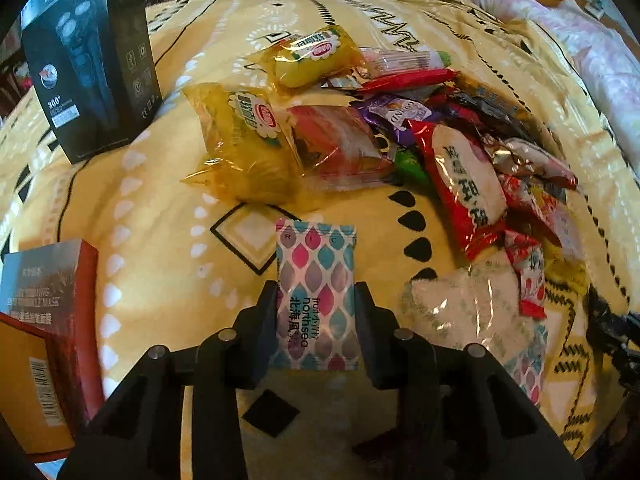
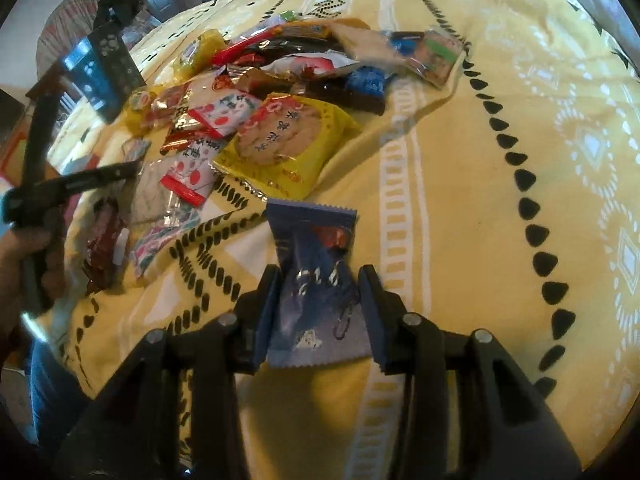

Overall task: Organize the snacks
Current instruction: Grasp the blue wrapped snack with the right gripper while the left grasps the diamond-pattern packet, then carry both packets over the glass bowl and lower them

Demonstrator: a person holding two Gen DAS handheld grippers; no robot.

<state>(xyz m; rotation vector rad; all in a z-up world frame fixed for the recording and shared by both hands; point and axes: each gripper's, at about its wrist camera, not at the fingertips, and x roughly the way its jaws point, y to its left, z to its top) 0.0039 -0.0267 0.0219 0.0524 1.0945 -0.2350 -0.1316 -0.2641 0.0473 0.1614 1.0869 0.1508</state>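
two grippers each held a snack packet over a yellow bedspread.

the left gripper [image 1: 316, 300] was clenched on a packet with pink and blue drops [image 1: 316, 296], both pads pressed to its sides, near the front of the bedspread [image 1: 160, 240]. the right gripper [image 2: 320, 280] grasped a dark blue packet [image 2: 316, 280] the same way. the snack pile [image 1: 460, 152] lay loose on the cloth further back, in no container: yellow bags, red wrappers, a purple one. a black box [image 1: 88, 60] stood upright at far left, apart from the pile, and a red box [image 1: 48, 320] sat at near left; what either held could not be told.
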